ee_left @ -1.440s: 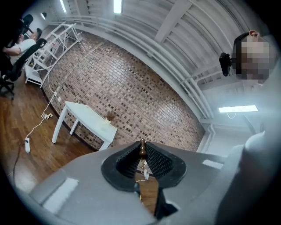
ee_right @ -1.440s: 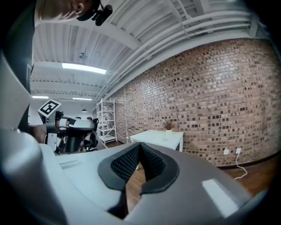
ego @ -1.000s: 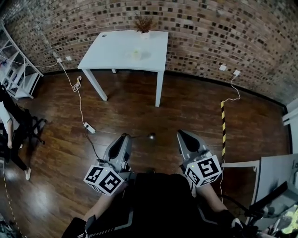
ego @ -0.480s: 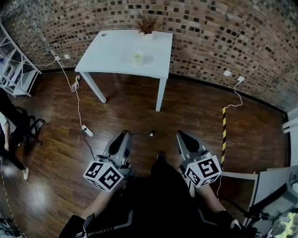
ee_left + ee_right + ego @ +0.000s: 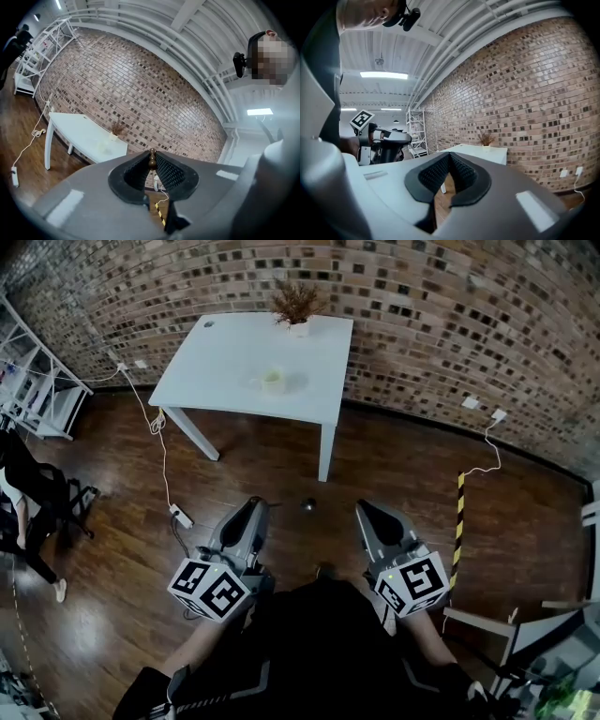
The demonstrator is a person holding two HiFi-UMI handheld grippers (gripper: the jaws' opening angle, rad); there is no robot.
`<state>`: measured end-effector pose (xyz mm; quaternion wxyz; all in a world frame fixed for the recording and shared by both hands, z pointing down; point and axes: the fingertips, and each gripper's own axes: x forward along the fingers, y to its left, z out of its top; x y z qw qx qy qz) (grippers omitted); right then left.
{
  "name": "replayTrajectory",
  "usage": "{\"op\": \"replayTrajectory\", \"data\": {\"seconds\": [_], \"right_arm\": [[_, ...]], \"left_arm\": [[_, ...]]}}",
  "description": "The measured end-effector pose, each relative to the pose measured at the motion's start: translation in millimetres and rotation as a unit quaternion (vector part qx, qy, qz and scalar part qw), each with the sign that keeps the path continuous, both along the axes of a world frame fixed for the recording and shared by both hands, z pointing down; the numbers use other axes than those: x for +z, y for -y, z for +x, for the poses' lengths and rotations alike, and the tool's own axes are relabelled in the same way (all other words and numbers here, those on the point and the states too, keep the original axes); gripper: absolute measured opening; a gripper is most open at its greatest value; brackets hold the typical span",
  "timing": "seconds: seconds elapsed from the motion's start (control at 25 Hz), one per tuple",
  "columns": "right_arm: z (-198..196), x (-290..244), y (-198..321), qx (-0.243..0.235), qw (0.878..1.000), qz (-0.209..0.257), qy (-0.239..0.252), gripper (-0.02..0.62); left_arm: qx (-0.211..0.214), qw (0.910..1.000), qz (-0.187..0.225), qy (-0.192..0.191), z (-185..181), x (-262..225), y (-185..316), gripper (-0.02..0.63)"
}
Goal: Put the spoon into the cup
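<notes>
A pale cup (image 5: 273,381) stands on the white table (image 5: 220,371) ahead, by the brick wall. My left gripper (image 5: 256,508) is shut on a thin spoon (image 5: 307,505), whose handle sticks out to the right with its bowl over the wooden floor. In the left gripper view the spoon (image 5: 152,159) shows end-on between the pads, with the table (image 5: 79,133) far off beyond. My right gripper (image 5: 367,510) is shut with nothing in it; its pads (image 5: 461,171) meet at the tip. Both grippers point level at waist height, well short of the table.
A potted dry plant (image 5: 298,307) stands at the table's back edge. A power strip with its cable (image 5: 180,517) lies on the floor at the left. Yellow-black tape (image 5: 459,521) runs at the right. White shelving (image 5: 37,395) and a person (image 5: 23,498) are at the far left.
The table and cup have come nearer and lower in the head view. Both grippers keep the same pose, and the spoon is still held.
</notes>
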<state>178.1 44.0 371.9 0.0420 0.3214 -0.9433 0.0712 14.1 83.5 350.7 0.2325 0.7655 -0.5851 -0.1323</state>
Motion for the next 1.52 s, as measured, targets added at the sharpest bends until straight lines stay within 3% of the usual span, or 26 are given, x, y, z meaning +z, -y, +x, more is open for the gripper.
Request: {"op": "replayTrajectory", "data": {"seconds": [0.24, 0.52, 0.76, 1.28, 1.52], "right_arm": [[8.7, 2.5, 58.7, 0.011, 1.000, -0.002, 0.003, 0.006], [-7.4, 16.6, 103.6, 0.027, 0.999, -0.020, -0.002, 0.006], [-38.0, 14.5, 149.5, 0.040, 0.999, -0.032, -0.001, 0.006], [-123.0, 19.1, 234.6, 0.052, 0.998, -0.027, -0.008, 0.006], [-148.0, 25.2, 278.8, 0.037, 0.999, -0.028, -0.007, 0.006]], "left_arm": [[-0.017, 0.9998, 0.002, 0.012, 0.0, -2.9, 48.8, 0.034], [-0.006, 0.9999, -0.012, 0.006, -18.2, 9.6, 102.7, 0.034], [0.006, 0.9995, -0.004, 0.031, -47.6, 5.1, 151.6, 0.034], [0.003, 0.9996, -0.016, 0.024, -141.6, 15.8, 232.5, 0.034], [-0.007, 0.9996, -0.016, 0.023, -162.3, 18.9, 269.6, 0.034]]}}
